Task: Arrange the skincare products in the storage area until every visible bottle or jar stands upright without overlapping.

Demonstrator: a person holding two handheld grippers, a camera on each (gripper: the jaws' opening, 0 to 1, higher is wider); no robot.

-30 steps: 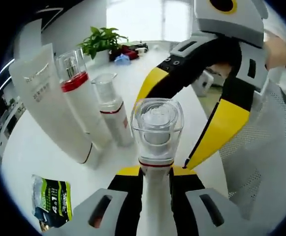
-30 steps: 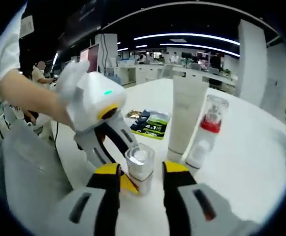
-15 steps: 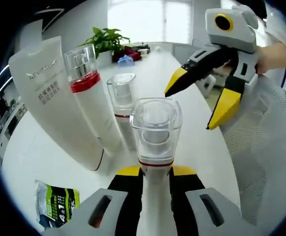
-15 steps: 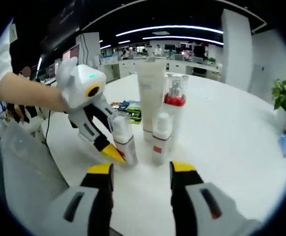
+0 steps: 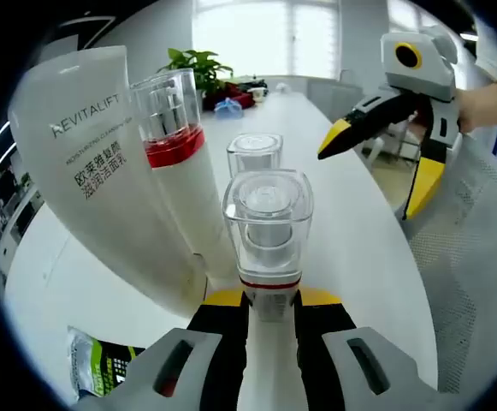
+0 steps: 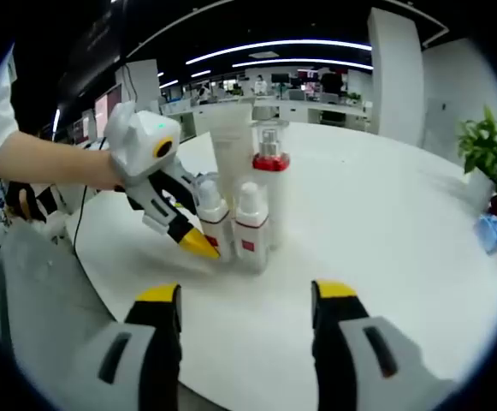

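My left gripper [image 5: 268,298] is shut on a small white bottle with a clear cap [image 5: 268,248], holding it upright on the white table [image 5: 355,248]. Directly behind stands a second small clear-capped bottle [image 5: 254,156]. To their left are a tall pump bottle with a red band [image 5: 175,163] and a white tube standing on its cap [image 5: 94,188]. In the right gripper view the left gripper [image 6: 158,184] holds the small bottle [image 6: 211,224] beside its twin [image 6: 251,227], the pump bottle [image 6: 269,184] and the tube [image 6: 231,150]. My right gripper [image 6: 246,291] hangs open, back from the group.
A green sachet [image 5: 103,368] lies flat on the table near the tube's base. A potted plant [image 6: 488,145] and a blue item [image 6: 490,231] sit at the far table edge. A person's sleeve and mesh chair are on the right [image 5: 479,282].
The right gripper has pulled away from the held bottle's cap and backed off, open. The left gripper has brought its bottle close in front of the other small bottle.
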